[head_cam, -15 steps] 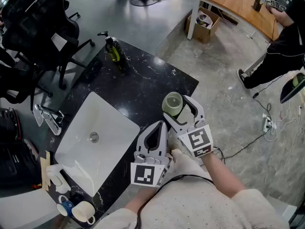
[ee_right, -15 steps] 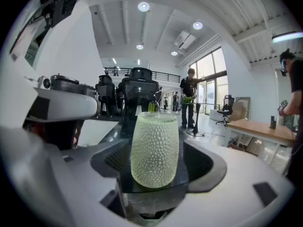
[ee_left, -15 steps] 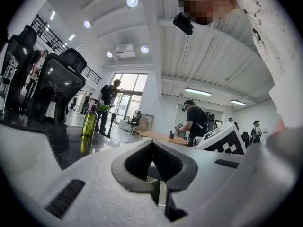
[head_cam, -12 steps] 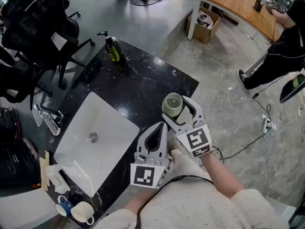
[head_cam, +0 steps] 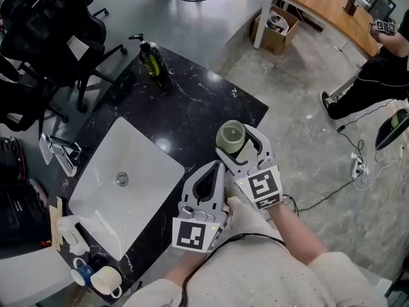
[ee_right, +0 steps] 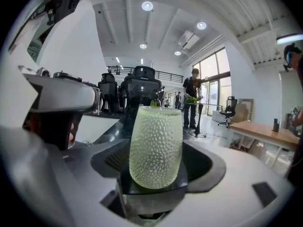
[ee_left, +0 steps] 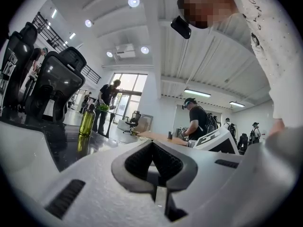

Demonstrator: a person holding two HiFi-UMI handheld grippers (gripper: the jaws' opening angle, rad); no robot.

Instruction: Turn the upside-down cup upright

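A pale green pebbled glass cup [head_cam: 231, 137] stands with its rim up near the right edge of the black marble counter [head_cam: 192, 107]. My right gripper [head_cam: 238, 143] is shut on the cup, one jaw on either side of it. In the right gripper view the cup [ee_right: 156, 145] fills the gap between the jaws, narrow end low and rim on top. Whether its base touches the counter is hidden. My left gripper [head_cam: 214, 169] lies just left of the right one, shut and empty. Its jaws meet in the left gripper view [ee_left: 154, 148].
A white sink basin [head_cam: 150, 165] is set into the counter to the left, with a chrome faucet [head_cam: 57, 153] beside it. A green bottle [head_cam: 151, 66] stands at the counter's far end. Two mugs [head_cam: 102, 279] sit near the front left. Office chairs [head_cam: 45, 31] stand beyond.
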